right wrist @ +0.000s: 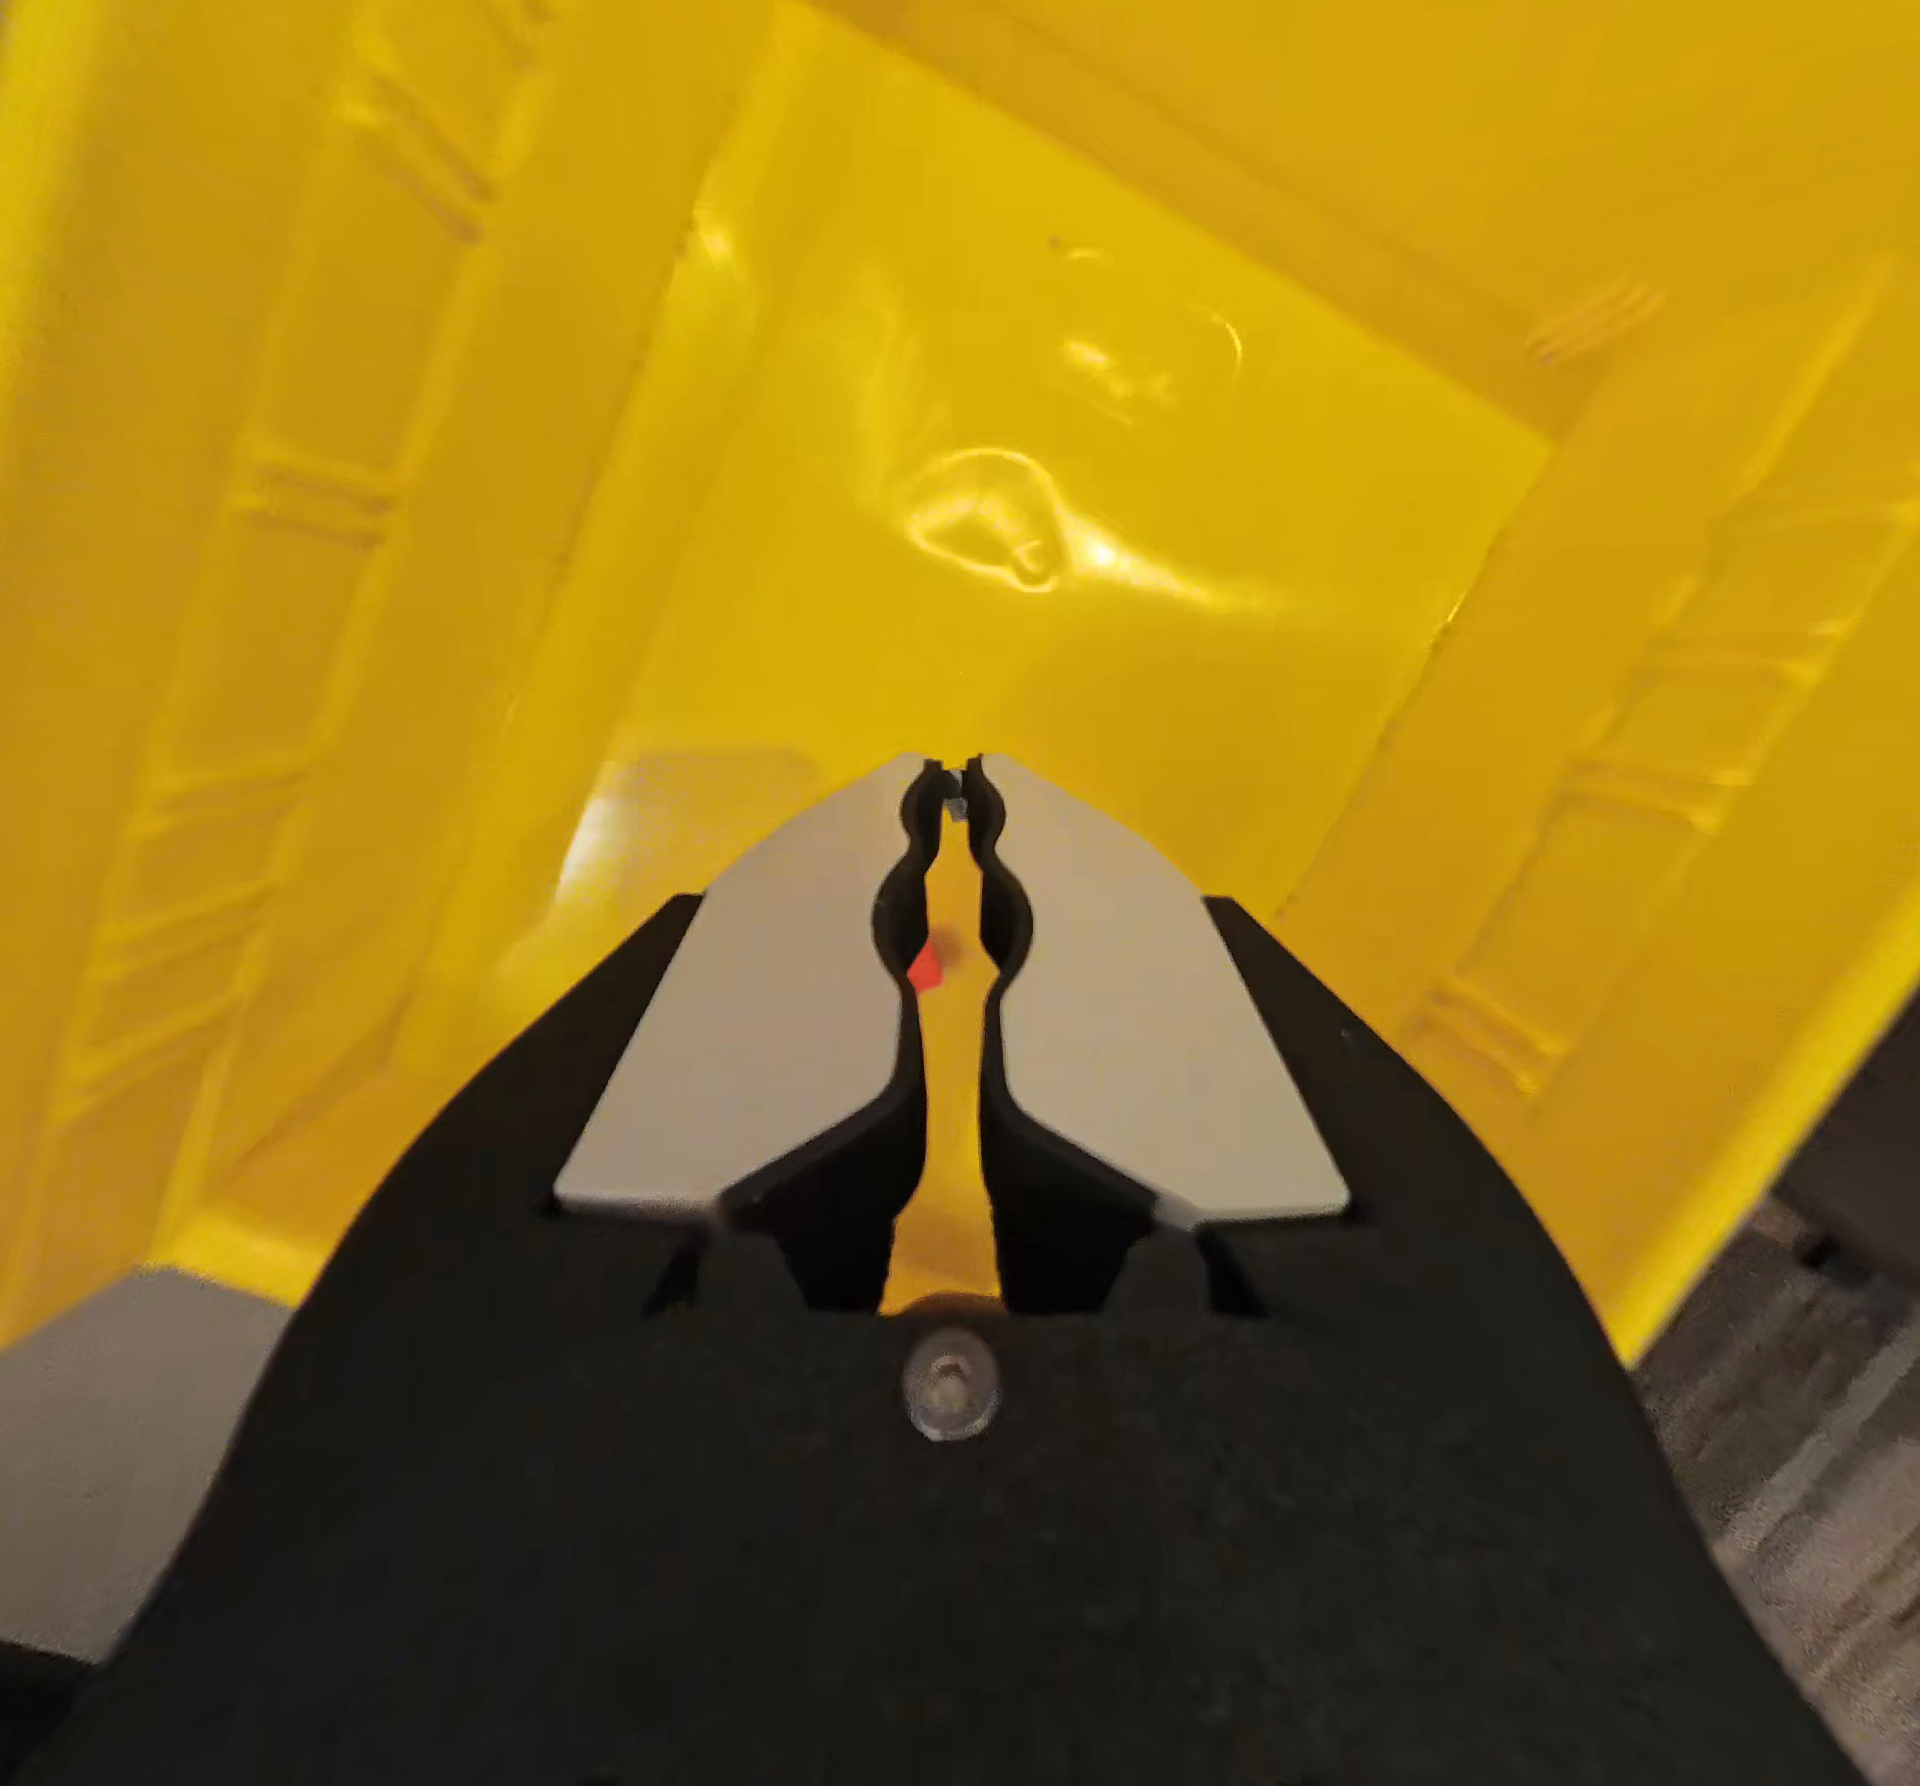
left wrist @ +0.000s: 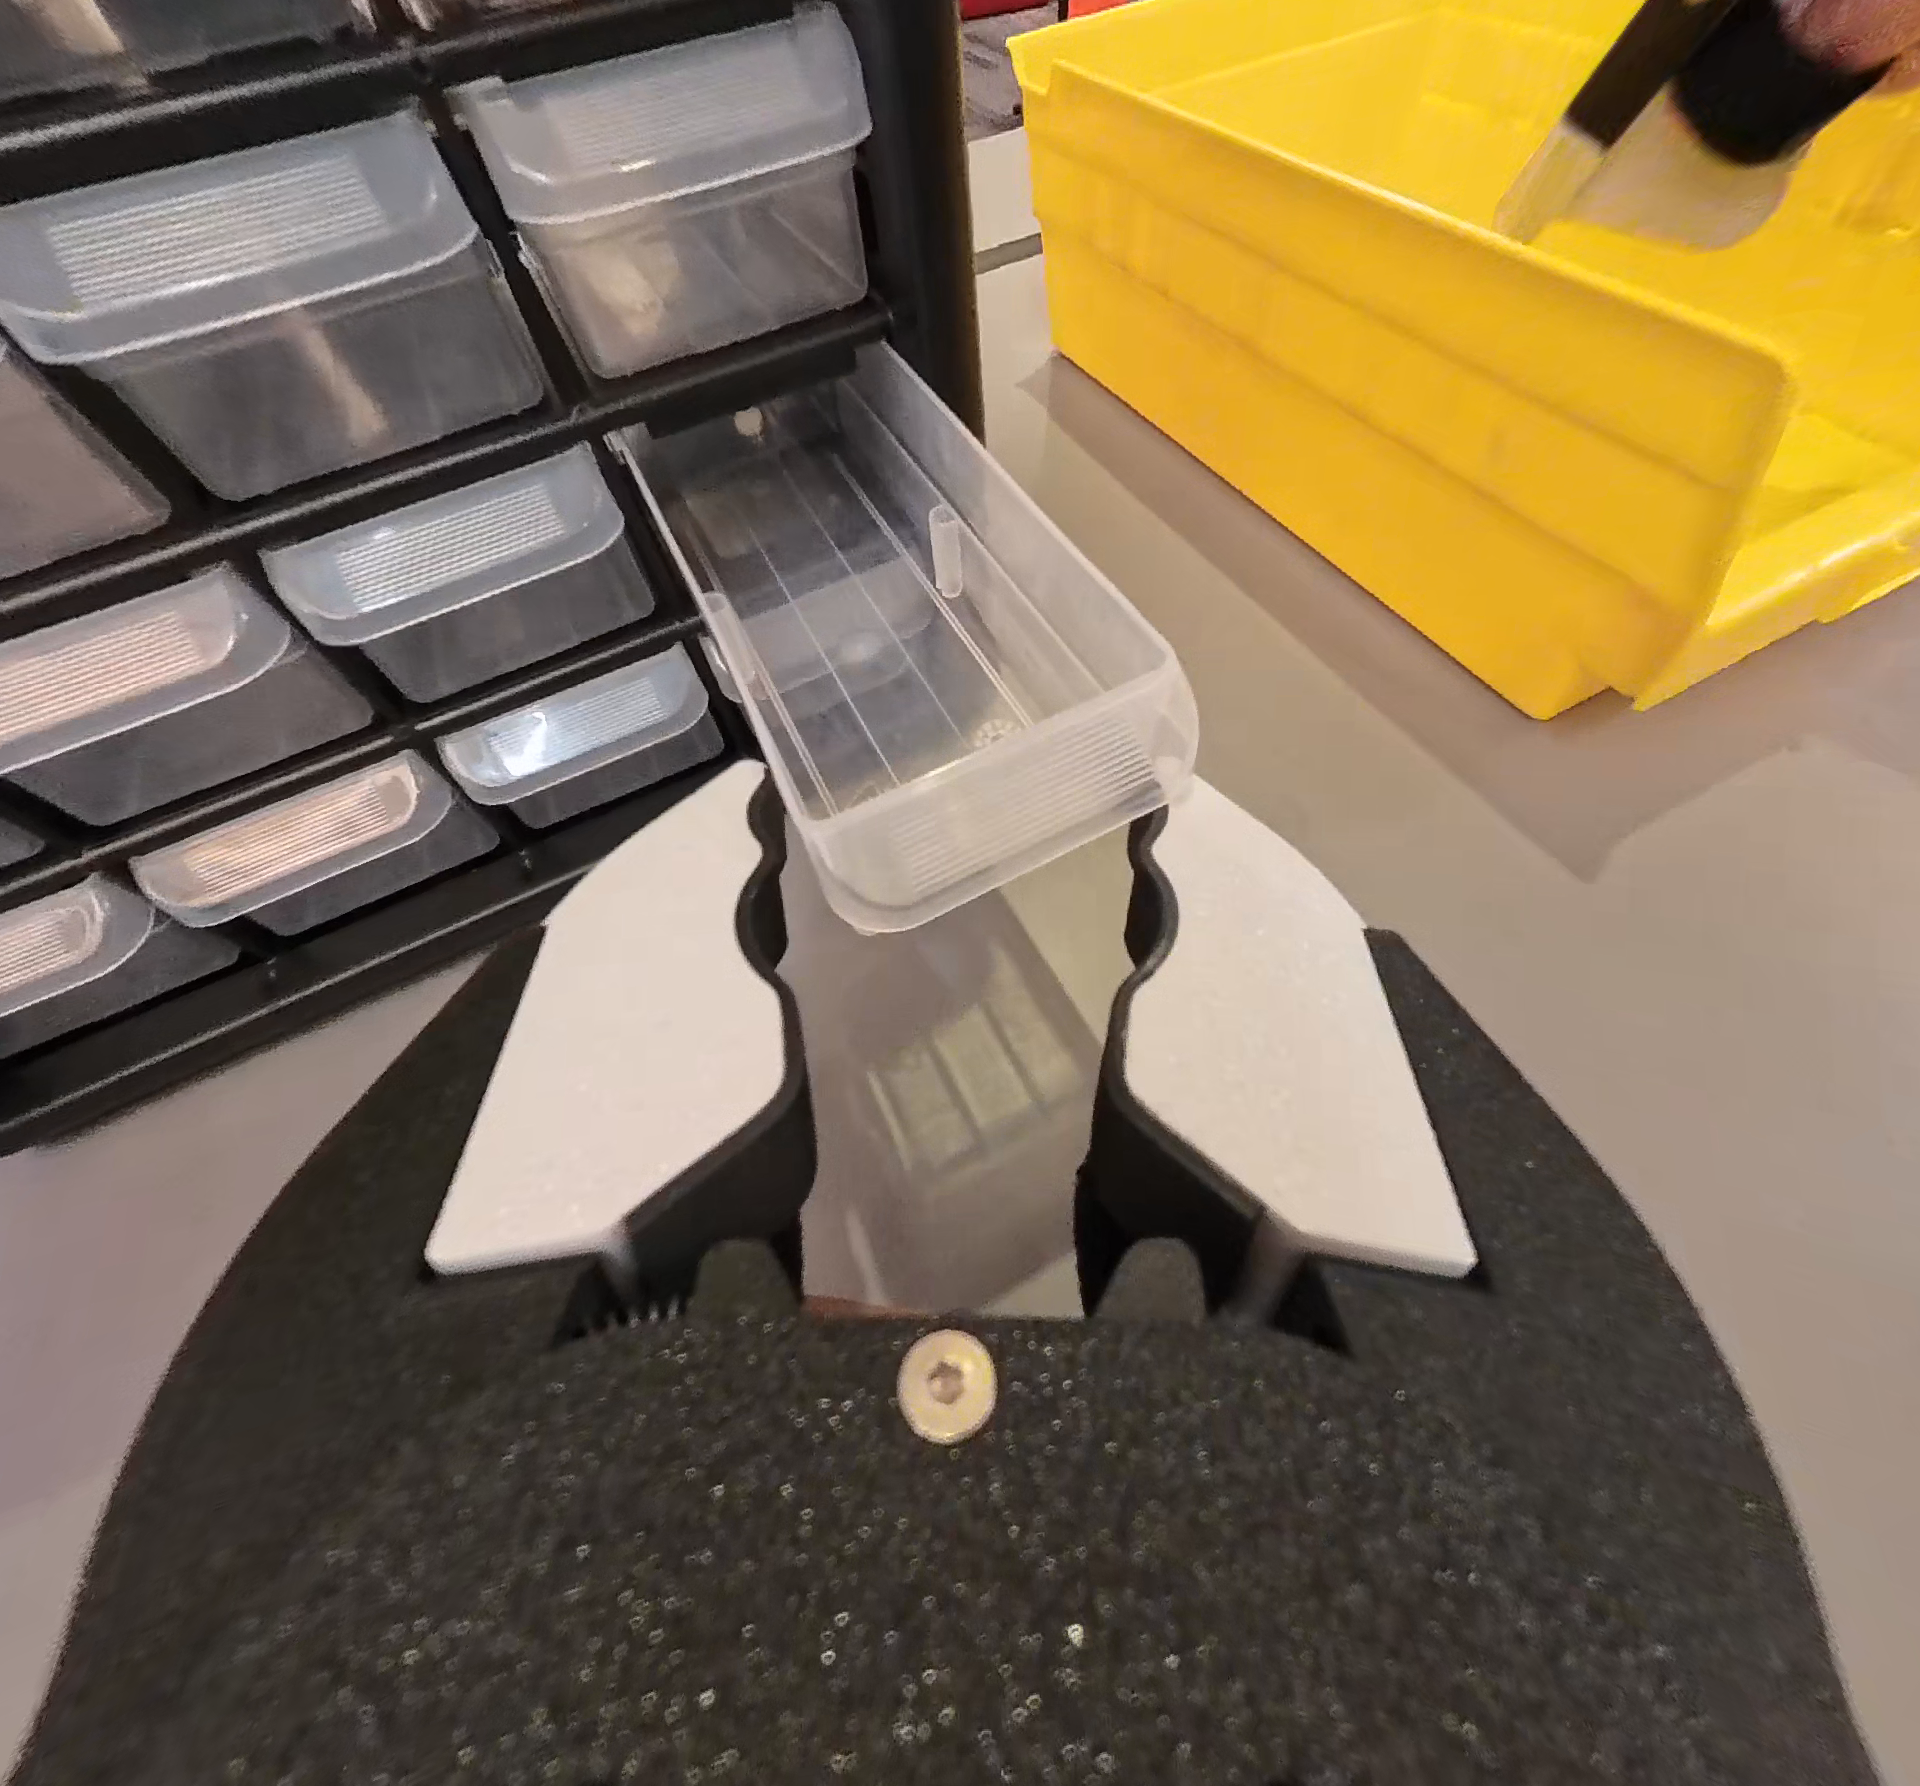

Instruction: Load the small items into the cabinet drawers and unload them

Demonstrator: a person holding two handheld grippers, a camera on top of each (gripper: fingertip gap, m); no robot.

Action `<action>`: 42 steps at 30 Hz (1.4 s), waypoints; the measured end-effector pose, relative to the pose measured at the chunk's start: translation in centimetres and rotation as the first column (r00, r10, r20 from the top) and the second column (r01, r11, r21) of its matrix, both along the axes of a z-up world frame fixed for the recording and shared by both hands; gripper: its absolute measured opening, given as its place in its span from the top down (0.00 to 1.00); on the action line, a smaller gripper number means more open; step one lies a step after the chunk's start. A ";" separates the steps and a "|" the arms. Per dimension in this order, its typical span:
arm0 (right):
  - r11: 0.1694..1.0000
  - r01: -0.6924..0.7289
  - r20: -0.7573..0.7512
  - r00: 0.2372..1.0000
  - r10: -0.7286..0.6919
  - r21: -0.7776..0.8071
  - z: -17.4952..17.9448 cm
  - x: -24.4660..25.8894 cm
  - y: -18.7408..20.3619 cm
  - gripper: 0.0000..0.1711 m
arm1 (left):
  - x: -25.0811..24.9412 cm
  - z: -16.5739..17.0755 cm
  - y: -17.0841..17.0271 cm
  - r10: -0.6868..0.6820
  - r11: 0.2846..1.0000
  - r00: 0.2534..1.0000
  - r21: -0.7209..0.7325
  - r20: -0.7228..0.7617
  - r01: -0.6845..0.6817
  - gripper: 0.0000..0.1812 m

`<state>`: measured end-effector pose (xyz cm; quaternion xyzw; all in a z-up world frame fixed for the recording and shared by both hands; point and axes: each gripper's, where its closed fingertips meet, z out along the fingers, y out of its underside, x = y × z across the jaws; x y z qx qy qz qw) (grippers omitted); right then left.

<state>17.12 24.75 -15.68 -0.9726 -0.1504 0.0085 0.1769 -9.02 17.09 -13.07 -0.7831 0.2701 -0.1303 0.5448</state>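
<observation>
Left wrist view shows the left gripper [left wrist: 956, 806] spread wide and empty, fingertips flanking the front of the pulled-out clear plastic drawer [left wrist: 935, 666] of the black-framed drawer cabinet [left wrist: 416, 510] on the grey table [left wrist: 1455, 957]. Right wrist view: the right gripper [right wrist: 958, 780] — inside the yellow plastic bin [right wrist: 1039, 437] — is pinched on a tiny grey item [right wrist: 956, 806], too small to identify.

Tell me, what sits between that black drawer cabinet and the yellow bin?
Only bare grey tabletop separates the cabinet from the yellow bin, seen in the left wrist view. The pulled-out clear drawer juts forward nearer the camera.
</observation>
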 end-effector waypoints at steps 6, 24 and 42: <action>0.991 0.081 0.016 0.997 -0.080 -0.109 -3.1 1.4 0.2 0.98 | 0.0 0.0 0.5 -0.005 1.000 1.000 -0.006 0.005 0.005 0.65; 0.740 0.085 -0.363 0.905 0.222 0.667 13.1 -12.3 -7.3 0.90 | -0.8 1.0 -0.6 -0.058 0.998 0.994 -0.013 0.090 0.059 0.65; 0.764 0.079 -0.401 0.883 0.245 0.640 3.4 -25.4 -11.7 0.77 | -8.4 2.0 -5.6 -0.071 0.992 0.983 -0.092 0.171 0.088 0.70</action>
